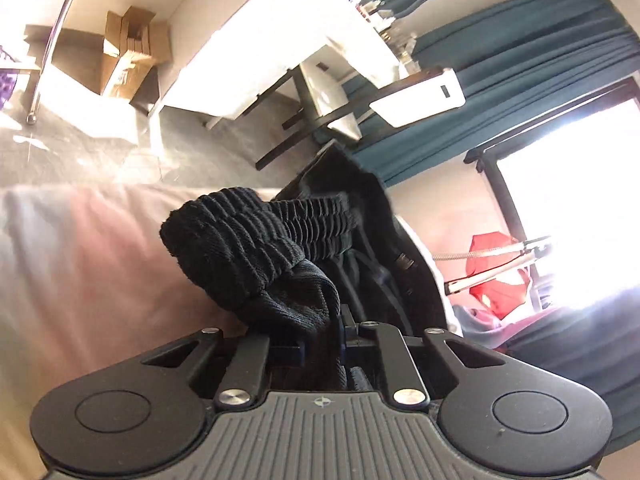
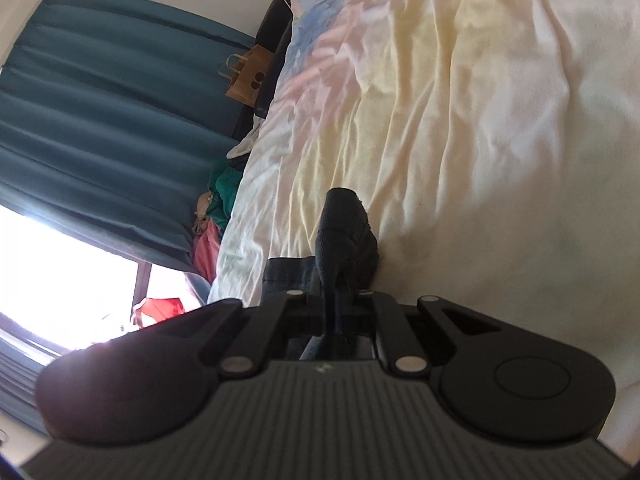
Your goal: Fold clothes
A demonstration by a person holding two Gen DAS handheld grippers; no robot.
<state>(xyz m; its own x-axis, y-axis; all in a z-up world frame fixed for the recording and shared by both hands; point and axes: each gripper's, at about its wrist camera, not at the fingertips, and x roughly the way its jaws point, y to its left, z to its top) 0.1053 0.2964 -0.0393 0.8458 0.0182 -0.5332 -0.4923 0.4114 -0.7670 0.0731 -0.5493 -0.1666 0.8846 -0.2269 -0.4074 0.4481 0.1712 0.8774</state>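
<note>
Garment in both claws, lifted over a bed. Left gripper point(image 1: 320, 340) is pressed together on a bunch of black ribbed fabric: the black garment point(image 1: 248, 248), with what looks like an elastic waistband or cuff bulging out just beyond the fingers. More dark cloth trails off to the right in the left wrist view, toward the window side of the room.

Right gripper point(image 2: 332, 304) is likewise pinched on a fold of dark cloth that sticks up past its fingers; a flat dark strip lies just left of it, touching the pale, creased bedsheet point(image 2: 460, 120). Whether this is the same garment cannot be told for certain, though it likely is.

Room beyond: teal curtains point(image 1: 520, 52), a white desk point(image 1: 248, 52), cardboard boxes point(image 1: 128, 52) far left, a red item point(image 1: 496, 272) near the window.

Progress, as a judgement: early. Garment is bunched and crumpled, no neat fold visible, no finished stack in view. Still to do: spread it flat on the sheet, align the edges, make the folds, set it down
</note>
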